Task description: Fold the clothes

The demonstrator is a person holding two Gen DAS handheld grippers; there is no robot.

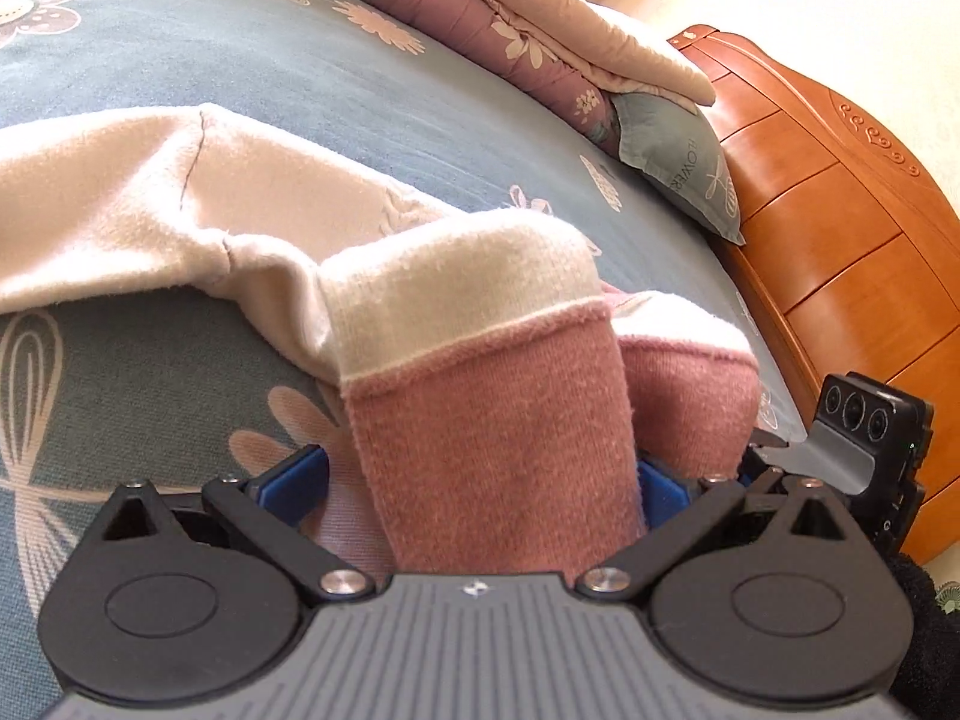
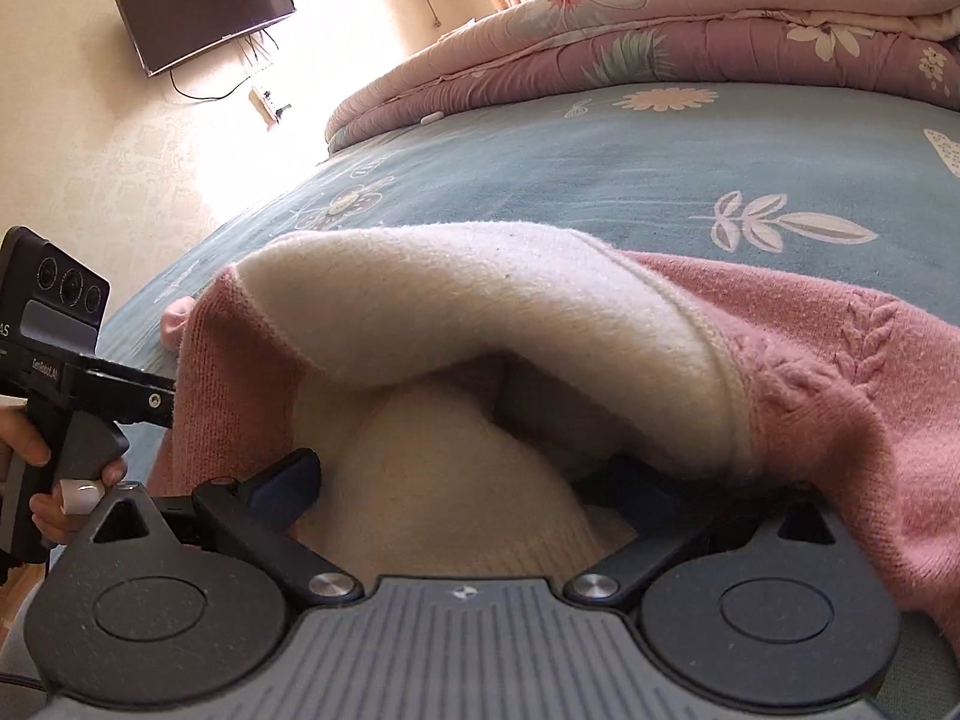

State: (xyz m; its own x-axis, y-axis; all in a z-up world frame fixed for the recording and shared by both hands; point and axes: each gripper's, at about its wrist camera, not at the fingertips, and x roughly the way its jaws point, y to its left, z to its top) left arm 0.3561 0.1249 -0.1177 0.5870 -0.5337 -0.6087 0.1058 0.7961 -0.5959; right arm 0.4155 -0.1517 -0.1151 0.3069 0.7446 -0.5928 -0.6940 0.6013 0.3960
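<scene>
A knit sweater, dusty pink (image 1: 498, 450) with cream bands (image 2: 456, 306), lies partly lifted on the blue flowered bed sheet (image 1: 252, 66). My left gripper (image 1: 480, 483) is shut on a bunched pink sleeve end with a cream band; the fabric fills the gap and hides the fingertips (image 1: 297, 480). My right gripper (image 2: 465, 480) is shut on a thick cream fold, and the pink body with a leaf pattern (image 2: 858, 360) drapes over its right finger. The grippers sit close together: the right gripper (image 1: 774, 444) shows beside the pink fabric, and the left gripper (image 2: 159, 399), held by a hand (image 2: 78, 486), reaches into it.
A folded pink floral quilt (image 1: 480, 18) lies along the far side of the bed, with a grey-green pillow (image 1: 678, 162) against the orange wooden headboard (image 1: 840, 240). A dark screen (image 2: 204, 6) hangs on the cream wall. Bare sheet (image 2: 630, 180) stretches beyond the sweater.
</scene>
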